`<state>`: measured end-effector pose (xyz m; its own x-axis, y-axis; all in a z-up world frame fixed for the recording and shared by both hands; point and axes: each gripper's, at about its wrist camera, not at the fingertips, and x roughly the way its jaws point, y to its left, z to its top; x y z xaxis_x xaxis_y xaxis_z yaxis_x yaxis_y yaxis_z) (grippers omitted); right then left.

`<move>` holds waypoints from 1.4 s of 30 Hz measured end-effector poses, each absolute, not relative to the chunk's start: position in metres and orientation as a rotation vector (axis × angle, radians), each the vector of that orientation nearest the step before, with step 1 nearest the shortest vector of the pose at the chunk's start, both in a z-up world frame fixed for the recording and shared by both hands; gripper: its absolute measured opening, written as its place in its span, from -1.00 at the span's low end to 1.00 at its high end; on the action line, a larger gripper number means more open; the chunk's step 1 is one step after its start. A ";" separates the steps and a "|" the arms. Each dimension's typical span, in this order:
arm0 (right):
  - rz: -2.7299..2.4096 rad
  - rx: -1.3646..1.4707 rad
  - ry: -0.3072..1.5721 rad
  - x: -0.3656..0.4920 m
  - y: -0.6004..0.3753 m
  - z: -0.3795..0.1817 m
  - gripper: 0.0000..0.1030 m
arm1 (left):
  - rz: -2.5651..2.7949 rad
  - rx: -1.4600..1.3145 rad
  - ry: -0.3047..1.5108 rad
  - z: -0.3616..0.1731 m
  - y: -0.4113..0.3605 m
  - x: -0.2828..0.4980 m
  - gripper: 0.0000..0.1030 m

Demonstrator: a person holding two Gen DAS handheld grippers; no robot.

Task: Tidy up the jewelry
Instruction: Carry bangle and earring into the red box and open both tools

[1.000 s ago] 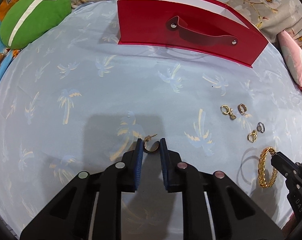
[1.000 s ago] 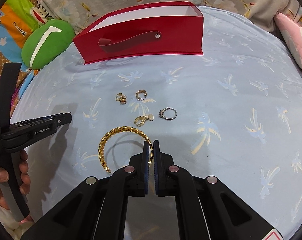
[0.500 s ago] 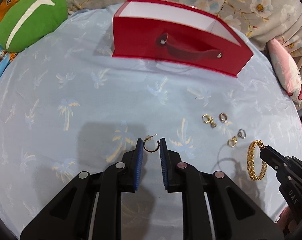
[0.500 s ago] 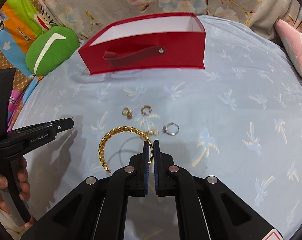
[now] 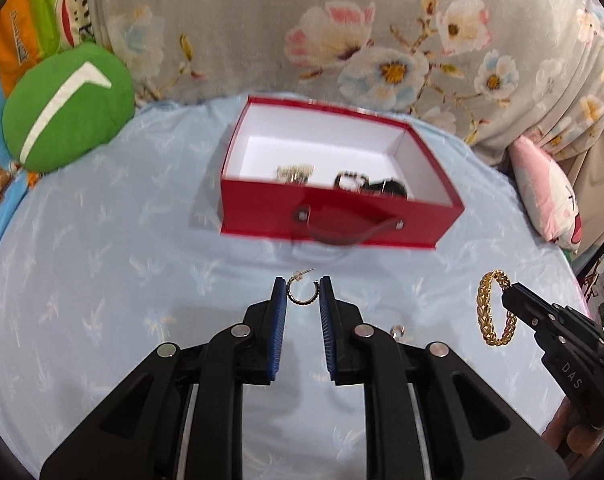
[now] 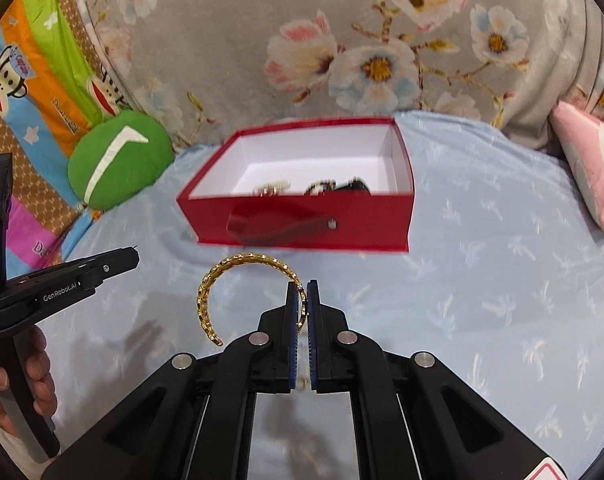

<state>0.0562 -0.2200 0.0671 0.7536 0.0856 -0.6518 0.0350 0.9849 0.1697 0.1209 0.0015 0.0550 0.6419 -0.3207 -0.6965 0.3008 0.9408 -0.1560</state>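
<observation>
- The left gripper (image 5: 302, 294) has its blue-padded fingers closed only as far as a small hoop earring (image 5: 300, 293), which sits clamped between the tips, held up above the light blue bed sheet (image 5: 101, 300).
- The right gripper (image 6: 301, 294) is closed nearly all the way, pinching one end of a gold braided bangle (image 6: 237, 266); the open curve of the bangle sticks out to the left of the fingers.
- The red box (image 5: 334, 216) stands open-topped on the far side of the sheet, a dark strap handle across its near wall.
- Inside the box, against the near wall, lie a pale gold piece (image 5: 295, 172) and dark beaded pieces (image 5: 370, 184), blurred.
- A green round cushion (image 5: 67, 106) lies far left; a pink pillow (image 5: 550, 196) lies at the right.
</observation>
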 end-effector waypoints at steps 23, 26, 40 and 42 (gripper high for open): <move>-0.019 0.144 0.568 0.235 -0.257 0.128 -0.94 | -0.315 0.041 0.622 0.110 -0.062 0.274 -0.69; -0.023 0.141 0.588 0.260 -0.255 0.119 -0.93 | -0.308 0.046 0.639 0.101 -0.069 0.294 -0.69; -0.026 0.142 0.651 0.320 -0.251 0.085 -0.82 | -0.293 0.073 0.700 0.067 -0.094 0.345 -0.67; -0.032 0.146 0.643 0.321 -0.253 0.083 -0.70 | -0.288 0.074 0.708 0.063 -0.095 0.348 -0.48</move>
<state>0.3208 -0.2526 0.0832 0.8000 0.0154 -0.5998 0.0753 0.9892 0.1259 0.3476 -0.0949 0.0631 0.7223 -0.2354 -0.6503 0.2851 0.9580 -0.0300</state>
